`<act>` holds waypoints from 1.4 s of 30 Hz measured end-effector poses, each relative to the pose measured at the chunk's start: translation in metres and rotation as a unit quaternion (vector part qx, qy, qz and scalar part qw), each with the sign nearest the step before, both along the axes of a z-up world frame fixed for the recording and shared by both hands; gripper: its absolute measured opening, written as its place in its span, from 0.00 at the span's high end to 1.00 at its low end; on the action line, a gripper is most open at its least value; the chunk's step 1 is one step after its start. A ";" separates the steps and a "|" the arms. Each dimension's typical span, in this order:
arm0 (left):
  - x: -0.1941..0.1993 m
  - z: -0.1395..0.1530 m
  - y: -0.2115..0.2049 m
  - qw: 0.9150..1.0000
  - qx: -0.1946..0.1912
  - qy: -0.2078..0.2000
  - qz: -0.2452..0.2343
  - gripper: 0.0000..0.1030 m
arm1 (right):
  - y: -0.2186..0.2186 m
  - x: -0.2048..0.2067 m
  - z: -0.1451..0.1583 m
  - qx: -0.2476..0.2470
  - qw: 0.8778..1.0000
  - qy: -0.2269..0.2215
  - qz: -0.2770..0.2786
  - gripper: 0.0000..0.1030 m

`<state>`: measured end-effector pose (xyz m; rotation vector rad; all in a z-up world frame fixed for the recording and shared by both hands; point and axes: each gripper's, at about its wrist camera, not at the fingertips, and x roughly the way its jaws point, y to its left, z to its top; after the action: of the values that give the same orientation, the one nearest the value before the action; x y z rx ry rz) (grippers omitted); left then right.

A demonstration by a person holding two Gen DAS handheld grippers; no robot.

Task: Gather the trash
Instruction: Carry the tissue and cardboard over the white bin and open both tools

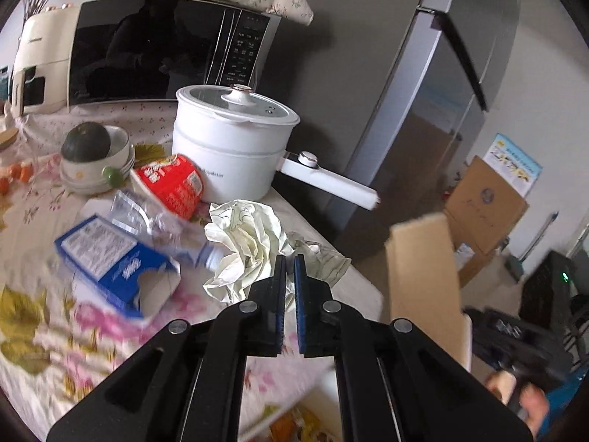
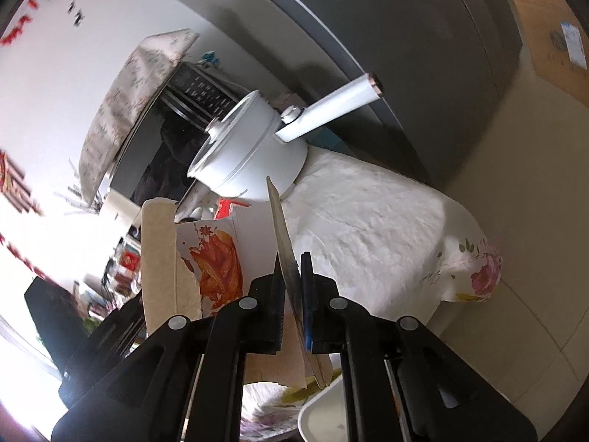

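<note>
**Trash pickup – right tongs loaded, left tongs empty**

Left tongs (image 1: 289, 258) closed, nothing between the pads, hovering over crumpled paper (image 1: 244, 243) on the counter (image 1: 44, 331). More trash beside it – blue carton (image 1: 110, 261), crushed clear bottle (image 1: 158, 221), red noodle cup (image 1: 173, 184) tipped against white electric pot (image 1: 228, 147). Right tongs (image 2: 293, 258) clamped on the edge of a torn cardboard box (image 2: 221, 258), held at the counter edge; seen in the left view as a tan flap (image 1: 427, 276).
</note>
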<state>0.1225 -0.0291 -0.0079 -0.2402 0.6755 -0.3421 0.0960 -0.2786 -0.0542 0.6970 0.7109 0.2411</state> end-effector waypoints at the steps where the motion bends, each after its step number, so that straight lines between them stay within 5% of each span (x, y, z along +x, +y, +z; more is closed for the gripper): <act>1: -0.011 -0.001 0.003 1.000 -0.007 0.002 -0.003 0.95 | 0.003 -0.004 0.002 -0.007 1.000 -0.002 0.002 0.93; 16: -0.068 -0.012 0.027 0.998 -0.045 0.007 -0.035 0.95 | 0.039 -0.083 -0.020 -0.166 0.985 0.037 0.041 0.92; 17: -0.069 -0.013 0.027 0.998 -0.044 0.009 -0.039 0.95 | 0.041 -0.086 -0.025 -0.171 0.983 0.045 0.045 0.89; 20: -0.075 -0.015 0.025 0.998 -0.039 0.011 -0.047 0.95 | 0.042 -0.097 -0.034 -0.185 0.981 0.055 0.029 0.50; 25: -0.081 -0.016 0.017 0.997 -0.035 0.013 -0.060 0.95 | 0.036 -0.103 -0.029 -0.218 0.975 0.042 -0.008 0.40; 27: -0.082 -0.016 0.012 0.997 -0.037 0.014 -0.068 0.95 | 0.030 -0.104 -0.025 -0.232 0.971 0.036 -0.036 0.28; 32: -0.086 -0.016 -0.003 0.995 -0.038 0.017 -0.091 0.95 | 0.012 -0.108 -0.016 -0.303 0.943 0.021 -0.133 0.07; 42: -0.094 -0.026 -0.037 0.989 -0.032 0.037 -0.140 0.95 | -0.005 -0.110 -0.007 -0.394 0.895 0.013 -0.211 0.07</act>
<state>0.0289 -0.0666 -0.0341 -0.2189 0.7742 -0.6272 -0.0138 -0.2841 -0.0616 0.0584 0.5954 -0.4484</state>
